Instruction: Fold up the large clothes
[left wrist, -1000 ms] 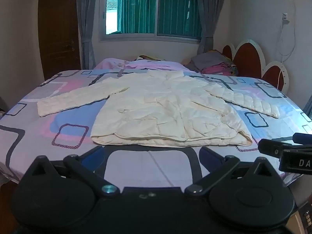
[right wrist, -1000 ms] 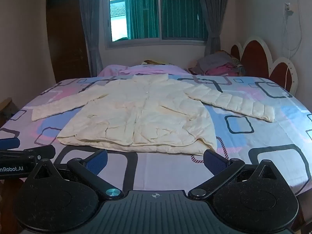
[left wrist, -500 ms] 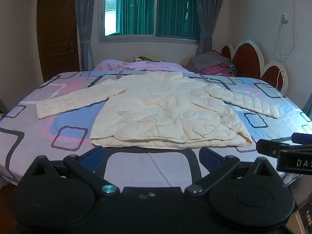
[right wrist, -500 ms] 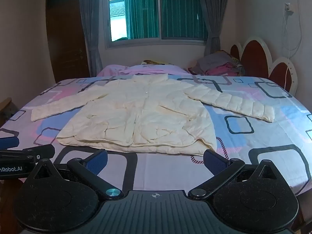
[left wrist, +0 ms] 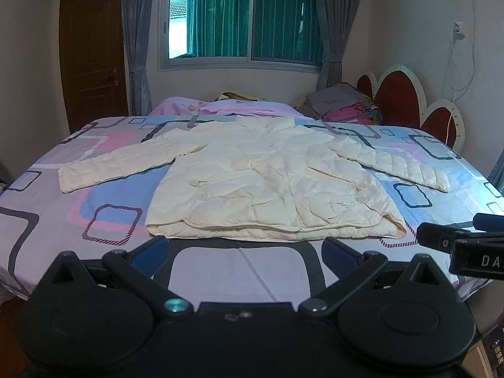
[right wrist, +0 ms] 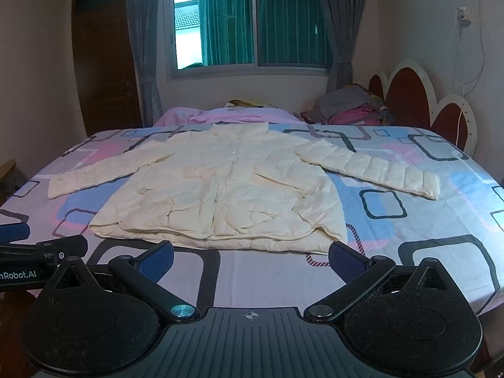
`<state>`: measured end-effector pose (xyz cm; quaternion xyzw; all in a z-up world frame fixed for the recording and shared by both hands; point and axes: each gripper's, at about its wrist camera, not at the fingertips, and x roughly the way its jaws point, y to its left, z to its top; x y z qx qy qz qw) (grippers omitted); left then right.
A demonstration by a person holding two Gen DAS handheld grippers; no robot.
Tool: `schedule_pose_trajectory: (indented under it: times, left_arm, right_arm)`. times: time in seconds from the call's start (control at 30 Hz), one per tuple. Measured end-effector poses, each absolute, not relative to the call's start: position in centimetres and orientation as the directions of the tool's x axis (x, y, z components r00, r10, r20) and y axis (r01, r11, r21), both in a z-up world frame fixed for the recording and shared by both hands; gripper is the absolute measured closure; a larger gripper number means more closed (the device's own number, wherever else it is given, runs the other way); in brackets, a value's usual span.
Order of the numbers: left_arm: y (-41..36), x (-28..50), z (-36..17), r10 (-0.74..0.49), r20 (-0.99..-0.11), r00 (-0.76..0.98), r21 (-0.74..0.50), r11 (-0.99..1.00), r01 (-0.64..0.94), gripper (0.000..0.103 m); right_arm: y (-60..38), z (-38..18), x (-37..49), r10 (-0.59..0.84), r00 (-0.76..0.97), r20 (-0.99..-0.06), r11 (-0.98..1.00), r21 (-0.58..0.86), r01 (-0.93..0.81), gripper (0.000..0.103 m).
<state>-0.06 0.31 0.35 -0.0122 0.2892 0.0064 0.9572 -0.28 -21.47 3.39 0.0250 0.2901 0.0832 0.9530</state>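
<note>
A cream quilted jacket (left wrist: 267,182) lies flat, front up, on the bed with both sleeves spread out to the sides; it also shows in the right wrist view (right wrist: 226,192). My left gripper (left wrist: 244,253) is open and empty, hovering above the bed's near edge just short of the jacket's hem. My right gripper (right wrist: 250,260) is open and empty too, level with it at the near edge. The right gripper's side shows at the right edge of the left wrist view (left wrist: 456,242); the left gripper's side shows at the left edge of the right wrist view (right wrist: 41,252).
The bed (left wrist: 104,189) has a sheet with pink, blue and grey squares. A pile of clothes (left wrist: 343,107) sits at the far right by the red and white headboard (left wrist: 397,97). A window with green curtains and a brown door (left wrist: 91,60) are behind.
Both cameras have tilted up slightly, so the jacket sits a little lower in view. The jacket has not moved and both grippers stay open.
</note>
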Motion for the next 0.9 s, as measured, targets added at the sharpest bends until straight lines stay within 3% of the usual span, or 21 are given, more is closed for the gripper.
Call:
schedule_pose_trajectory:
  times: [0.9]
  left_arm:
    - [0.26,-0.53,0.42,0.013,-0.545,0.839,-0.018,0.999,-0.028,0.000]
  right_arm:
    - [-21.71,3.93,-0.52,0.171,0.822,-0.543,0.985,0.090,-0.146,0.000]
